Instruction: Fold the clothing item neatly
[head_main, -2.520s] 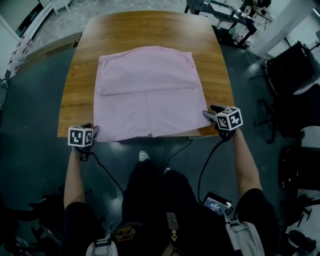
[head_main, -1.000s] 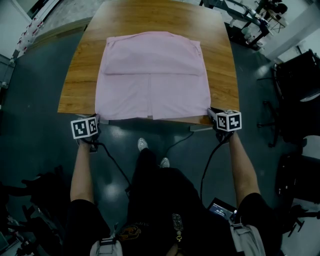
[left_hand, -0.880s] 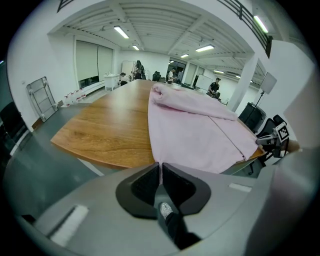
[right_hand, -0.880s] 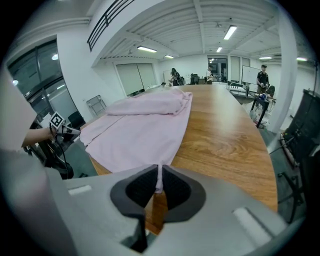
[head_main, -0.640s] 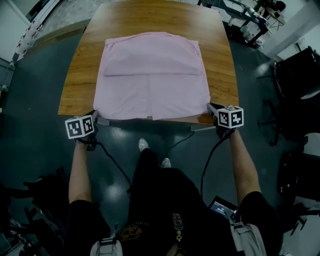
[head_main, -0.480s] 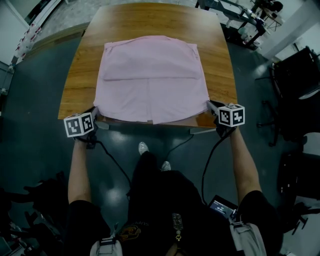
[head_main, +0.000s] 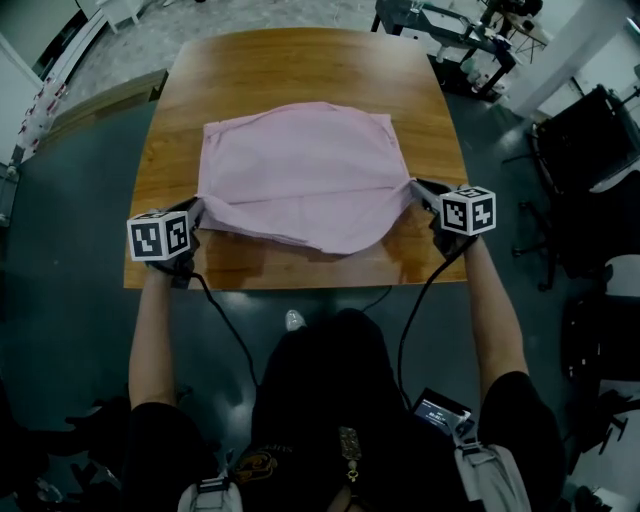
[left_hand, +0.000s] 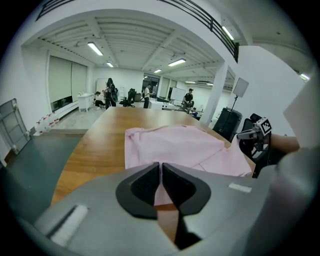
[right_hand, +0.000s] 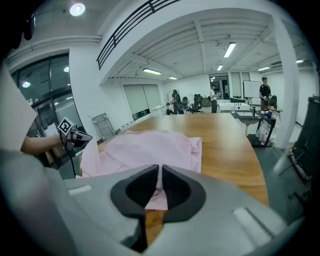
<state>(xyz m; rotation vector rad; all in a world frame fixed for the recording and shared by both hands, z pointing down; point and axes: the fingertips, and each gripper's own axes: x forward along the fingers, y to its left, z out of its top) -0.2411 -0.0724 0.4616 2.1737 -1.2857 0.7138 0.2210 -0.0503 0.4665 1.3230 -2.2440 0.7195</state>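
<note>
Pink garment (head_main: 300, 165) on wooden table (head_main: 300, 60): far part lies flat, near hem is raised off tabletop and sags in middle between 2 grippers. At hem's near-left corner, left gripper (head_main: 194, 211), jaws closed, cloth pinched between pads. At near-right corner, right gripper (head_main: 419, 189), jaws just closing, now clamped on pink cloth. Grippers well apart, 1 at each side of garment. Bare wood shows beneath lifted hem. Person's arms reach in from near table edge.
</note>
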